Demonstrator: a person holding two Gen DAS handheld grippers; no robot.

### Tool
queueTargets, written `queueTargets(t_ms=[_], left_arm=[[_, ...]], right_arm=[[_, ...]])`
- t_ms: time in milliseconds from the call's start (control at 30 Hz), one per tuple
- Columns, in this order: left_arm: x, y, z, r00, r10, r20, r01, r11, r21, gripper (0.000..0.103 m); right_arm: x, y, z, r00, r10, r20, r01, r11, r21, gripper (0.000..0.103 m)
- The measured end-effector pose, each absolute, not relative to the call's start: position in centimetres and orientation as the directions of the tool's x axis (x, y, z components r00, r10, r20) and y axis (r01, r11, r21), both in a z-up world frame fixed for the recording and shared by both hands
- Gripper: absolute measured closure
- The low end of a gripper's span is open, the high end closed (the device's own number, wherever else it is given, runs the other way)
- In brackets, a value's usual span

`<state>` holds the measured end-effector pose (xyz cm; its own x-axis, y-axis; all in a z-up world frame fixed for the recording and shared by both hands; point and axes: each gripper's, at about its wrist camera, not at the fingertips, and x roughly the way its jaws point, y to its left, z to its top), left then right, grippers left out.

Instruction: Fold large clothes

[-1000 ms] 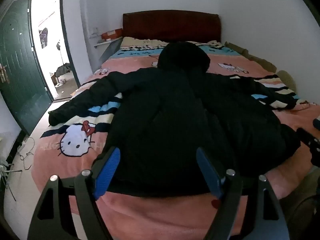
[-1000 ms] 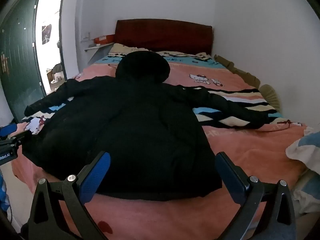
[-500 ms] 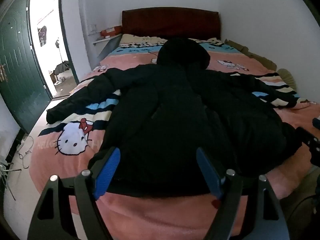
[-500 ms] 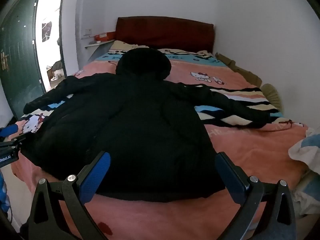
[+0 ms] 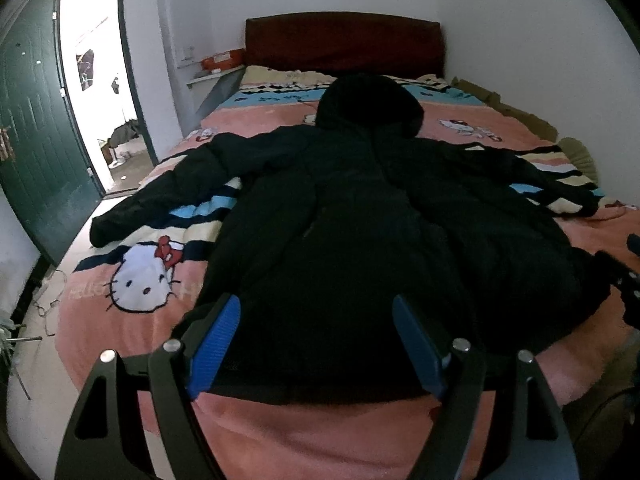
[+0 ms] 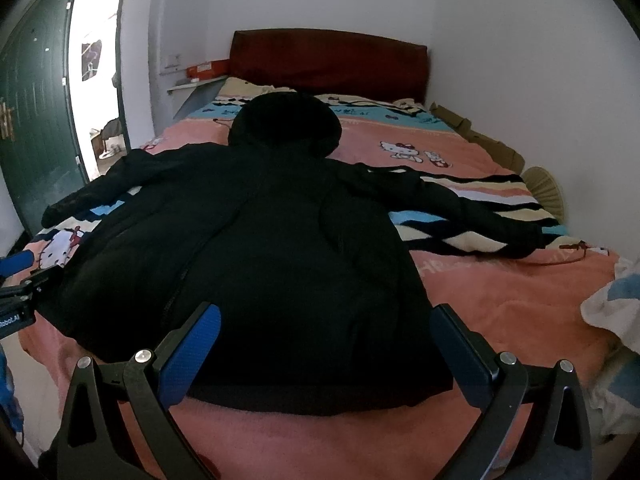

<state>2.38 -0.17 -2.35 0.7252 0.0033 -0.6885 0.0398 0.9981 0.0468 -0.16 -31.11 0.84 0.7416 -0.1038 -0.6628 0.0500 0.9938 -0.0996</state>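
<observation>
One black jacket (image 5: 360,248) lies spread, apparently unfolded; two grippers gape.

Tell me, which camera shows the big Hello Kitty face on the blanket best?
The left wrist view: the big Hello Kitty face lies whole and unobstructed beside the black jacket. In the right wrist view the face sits small at the left edge, partly covered by the jacket.

Over the last second both tongs have moved in toward the foot of the bed. From the left tongs (image 5: 316,344) the black jacket (image 5: 360,232) now looms larger, its hem nearer the blue pads. From the right tongs (image 6: 324,352) the jacket (image 6: 260,248) likewise fills more of the view, and its hood sits lower.
</observation>
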Motion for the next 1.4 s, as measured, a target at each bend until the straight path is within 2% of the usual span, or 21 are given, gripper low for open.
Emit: queueTargets(t_ms=[1400], left_arm=[[7.4, 1.5, -4.2, 0.662, -0.038, -0.749, 0.036, 0.999, -0.019, 0.025]], right_arm=[[5.5, -30.1, -0.3, 0.687, -0.124, -0.716, 0.034, 0.990, -0.139, 0.001]])
